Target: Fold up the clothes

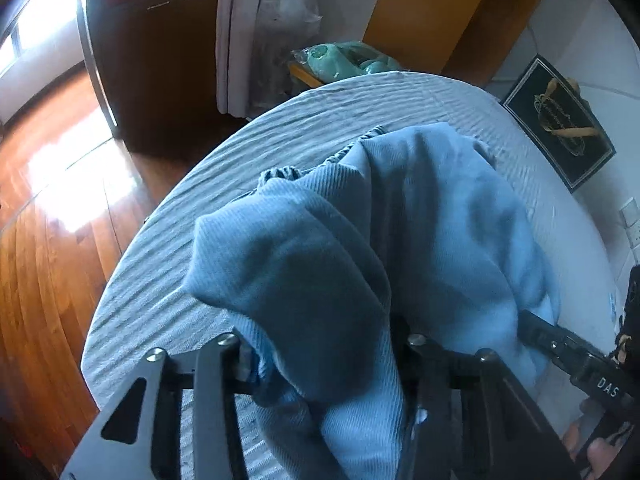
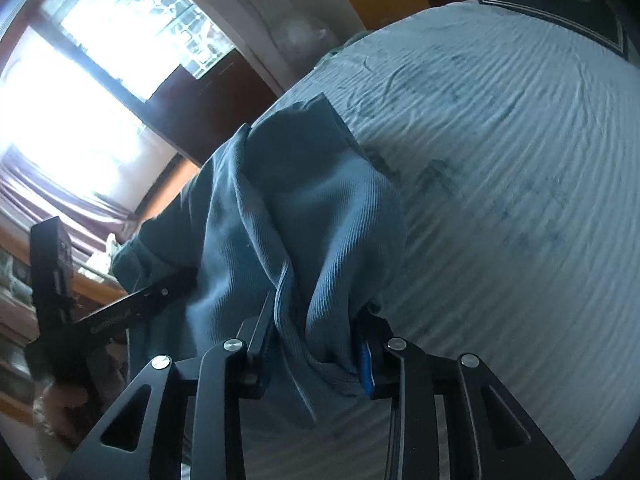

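left tool (image 1: 320, 360): jaws clamped on a bunch of the blue garment (image 1: 360, 220), close to the lens; the cloth spills over both fingers and hides their tips.
right tool (image 2: 316, 344): jaws likewise pinched on a gathered fold of the garment; a blue pad (image 2: 366, 372) shows on the right finger.
garment: held by both tools above the bed (image 1: 168, 264), draped in loose folds, its far part seemingly resting on the sheet; a gathered hem (image 1: 352, 148) shows at the far end.
handling: soft, ribbed knit, limp and light by the look; it sags and bunches, so it likely needs tension between two grips to lie flat. not fragile, not slippery.
where to hold: corners or a hem edge would serve better than mid-cloth bunches; which part each tool has now i cannot tell.
bed edge: left side curves near the garment, with wooden floor (image 1: 52, 260) below; cloth could slide off there.
open room: wide bare sheet to the right and beyond.
far: dark bag (image 1: 560, 128) against the wall.
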